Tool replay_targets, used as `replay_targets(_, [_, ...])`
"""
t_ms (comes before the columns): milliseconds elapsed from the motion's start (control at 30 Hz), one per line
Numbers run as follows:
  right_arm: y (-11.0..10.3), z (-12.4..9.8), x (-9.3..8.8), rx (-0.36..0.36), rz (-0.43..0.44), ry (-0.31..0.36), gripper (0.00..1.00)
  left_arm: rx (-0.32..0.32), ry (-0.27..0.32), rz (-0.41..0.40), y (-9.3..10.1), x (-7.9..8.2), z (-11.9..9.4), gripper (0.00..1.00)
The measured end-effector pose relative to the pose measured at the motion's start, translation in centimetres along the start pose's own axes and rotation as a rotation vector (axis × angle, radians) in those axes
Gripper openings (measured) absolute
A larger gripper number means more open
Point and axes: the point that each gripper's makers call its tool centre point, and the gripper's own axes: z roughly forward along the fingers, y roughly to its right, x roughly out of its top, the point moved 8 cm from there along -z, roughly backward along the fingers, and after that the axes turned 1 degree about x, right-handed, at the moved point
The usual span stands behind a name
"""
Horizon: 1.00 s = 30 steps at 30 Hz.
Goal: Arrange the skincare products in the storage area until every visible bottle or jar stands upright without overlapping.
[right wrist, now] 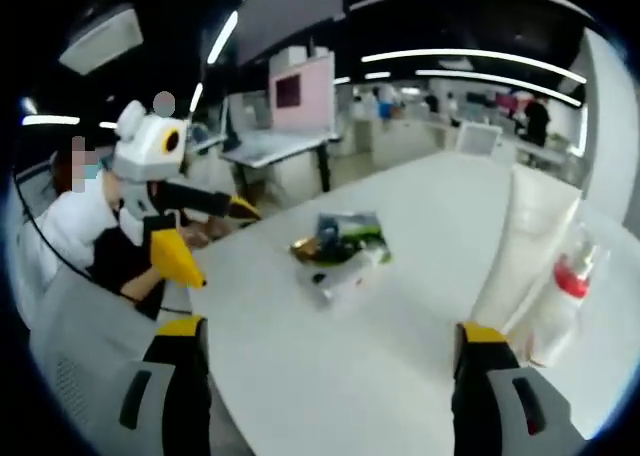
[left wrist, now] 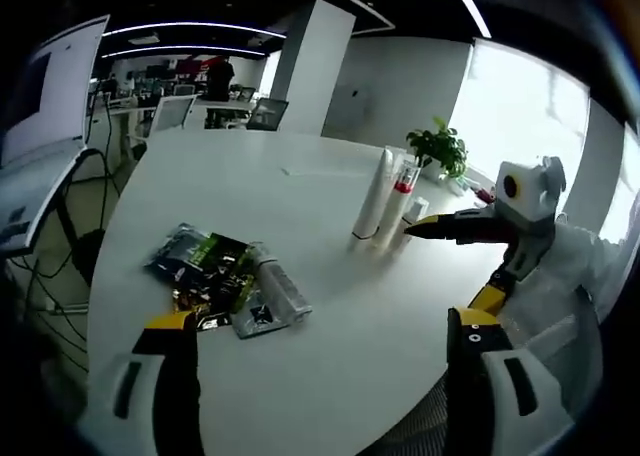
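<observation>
A tall white tube (left wrist: 374, 194) stands upright on the white table (left wrist: 330, 376), beside a clear bottle with a red part (left wrist: 400, 198) and a small white item (left wrist: 416, 212). A clear bottle (left wrist: 278, 290) lies on its side against a pile of dark and green sachets (left wrist: 205, 264). My left gripper (left wrist: 325, 331) is open above the near table edge, apart from the sachets. My right gripper (left wrist: 462, 261) enters from the right, open, one jaw tip close to the upright tubes. In the right gripper view, the right gripper (right wrist: 330, 336) is open, with the white tube (right wrist: 530, 231) and red-topped bottle (right wrist: 560, 296) at right and the sachets (right wrist: 340, 238) ahead.
A potted plant (left wrist: 440, 146) stands behind the upright tubes. The person in white (right wrist: 80, 236) sits at the table edge, holding the left gripper (right wrist: 205, 231). Office chairs (left wrist: 268, 113) and desks (right wrist: 275, 148) stand beyond the table.
</observation>
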Motion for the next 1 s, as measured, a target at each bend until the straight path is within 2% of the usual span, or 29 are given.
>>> replay_targets(100, [0.0,0.4,0.0,0.002,0.008,-0.002,1.0,0.01,0.002,-0.002,-0.2,-0.1,-0.2,0.99])
replay_targets(167, [-0.3,0.7,-0.2,0.029,0.013,-0.02,1.0,0.014,-0.003,-0.002,-0.4,-0.2,-0.3,0.99])
replay_targets(533, [-0.3,2.4,0.4,0.02,0.004,-0.043,1.0,0.037,-0.008,-0.011,-1.3,-0.5,-1.6,0.99])
replay_targets(600, [-0.1,2.9,0.6,0.0,0.029,-0.031,1.0,0.042,-0.004,-0.013,-1.6,-0.5,-1.8,0.99])
replay_targets(700, [-0.3,3.7,0.6,0.029,0.053,-0.044,1.0,0.045,-0.003,-0.014,-1.7,-0.5,-2.0,0.99])
replay_targets(1000, [-0.7,5.6,0.3,0.05,0.021,-0.072,1.0,0.042,0.001,-0.012,-2.0,-0.3,-2.3,0.99])
